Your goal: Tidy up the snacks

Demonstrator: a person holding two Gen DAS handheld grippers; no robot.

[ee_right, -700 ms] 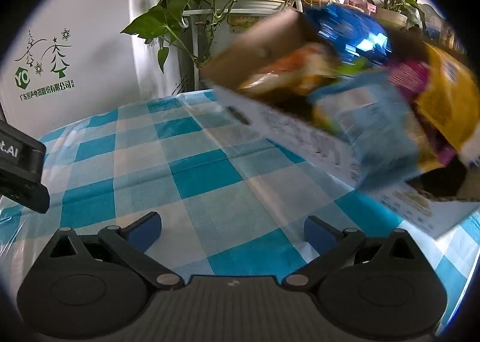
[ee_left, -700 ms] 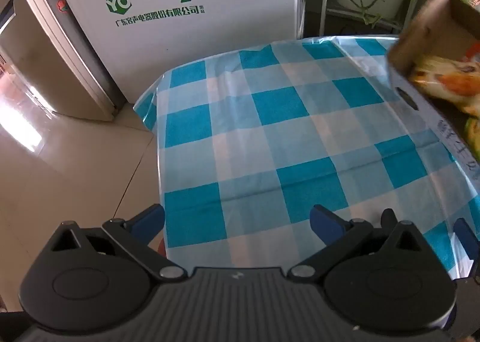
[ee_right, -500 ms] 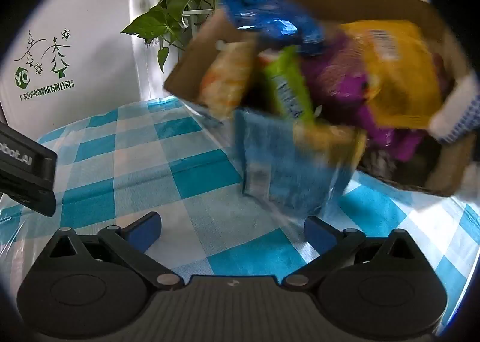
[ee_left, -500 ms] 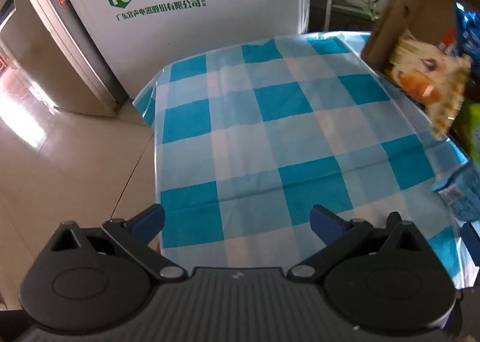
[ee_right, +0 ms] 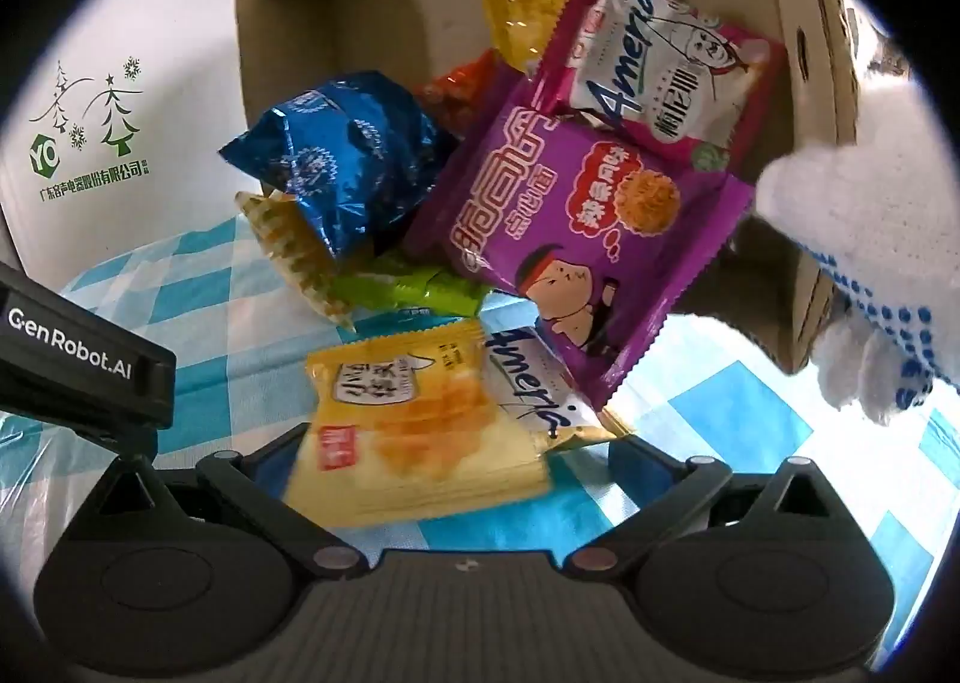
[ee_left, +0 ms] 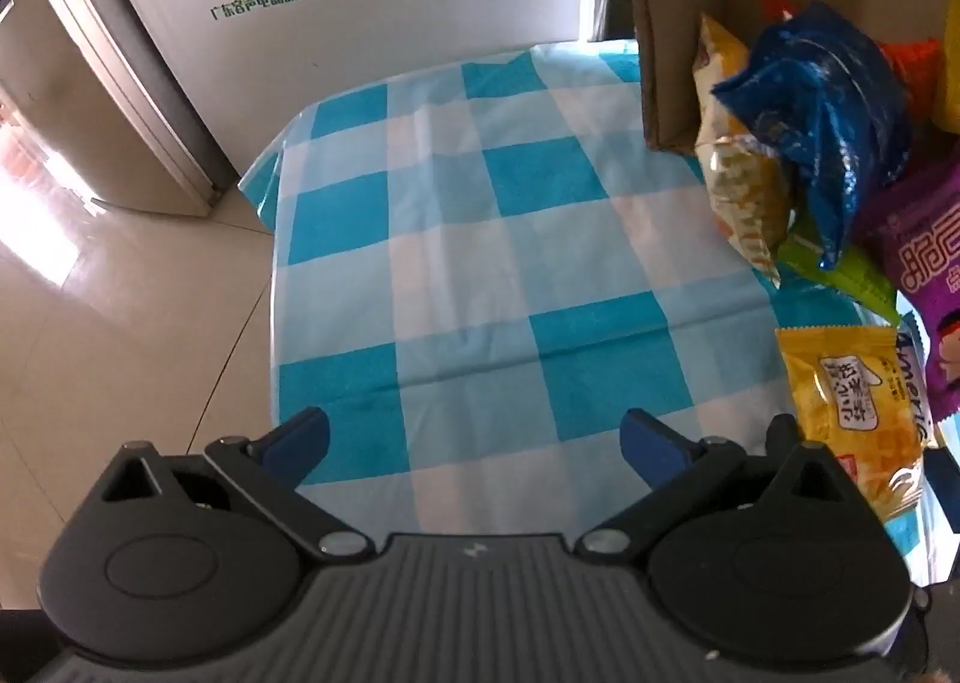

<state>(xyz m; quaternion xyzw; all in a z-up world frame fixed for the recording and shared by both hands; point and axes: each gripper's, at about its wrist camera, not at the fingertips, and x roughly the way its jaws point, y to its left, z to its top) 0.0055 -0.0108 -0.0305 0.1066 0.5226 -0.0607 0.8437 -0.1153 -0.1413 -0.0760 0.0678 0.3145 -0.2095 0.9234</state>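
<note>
left gripper (ee_left: 474,443) wide open, empty, right gripper (ee_right: 456,464) likewise

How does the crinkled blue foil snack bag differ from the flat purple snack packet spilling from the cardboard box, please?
The crinkled blue foil snack bag is puffy and creased; the flat purple snack packet is smooth and flat. The blue bag shows small pale marks; the purple packet bears large lettering and a cartoon figure. The purple packet looks larger. Both are sealed and tumbling out of the tipped cardboard box.

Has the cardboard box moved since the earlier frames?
Yes. The cardboard box has tipped further up on its side, now covering the plants behind it, and packets are spilling onto the checked tablecloth.
</note>
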